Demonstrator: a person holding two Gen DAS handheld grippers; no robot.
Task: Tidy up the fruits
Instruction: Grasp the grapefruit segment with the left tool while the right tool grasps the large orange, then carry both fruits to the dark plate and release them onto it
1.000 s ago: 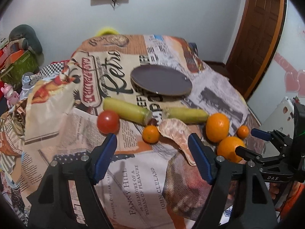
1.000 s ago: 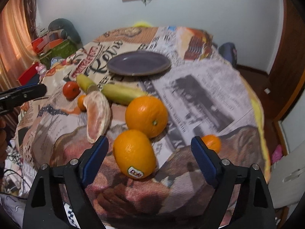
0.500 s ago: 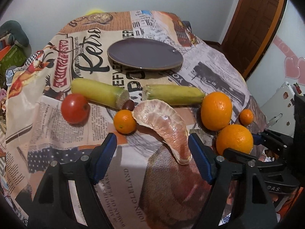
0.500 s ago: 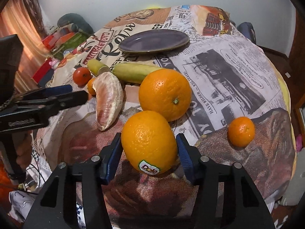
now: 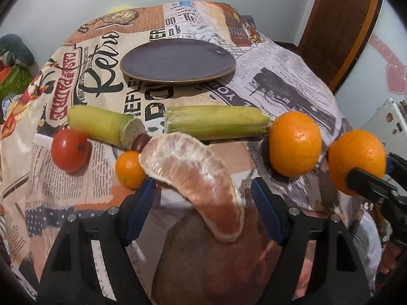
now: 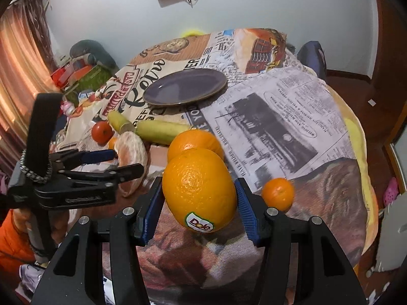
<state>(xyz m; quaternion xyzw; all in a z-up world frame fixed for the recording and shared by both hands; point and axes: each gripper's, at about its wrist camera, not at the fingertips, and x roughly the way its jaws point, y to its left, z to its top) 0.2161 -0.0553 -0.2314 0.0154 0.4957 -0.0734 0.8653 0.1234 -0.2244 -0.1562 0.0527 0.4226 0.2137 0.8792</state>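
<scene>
My right gripper (image 6: 199,199) is shut on a large orange with a Dole sticker (image 6: 199,190) and holds it above the cloth; it also shows in the left wrist view (image 5: 356,158). My left gripper (image 5: 203,193) is open around a peeled pomelo segment (image 5: 198,178) that lies on the table; it also shows in the right wrist view (image 6: 131,157). A second orange (image 5: 295,143) rests to the right. Two green sugarcane pieces (image 5: 216,122) (image 5: 101,124), a red tomato (image 5: 70,150), a small mandarin (image 5: 128,169) and an empty purple plate (image 5: 178,63) lie beyond.
A round table with a newspaper-print cloth (image 5: 292,76) falls away at the near edge. Another small mandarin (image 6: 278,193) sits at the right. A brown door (image 5: 343,25) is at the right, and clutter (image 6: 81,73) is on the left by a curtain.
My right gripper has closed on the Dole orange and lifted it off the cloth. My left gripper has moved forward until its open jaws flank the pomelo segment.
</scene>
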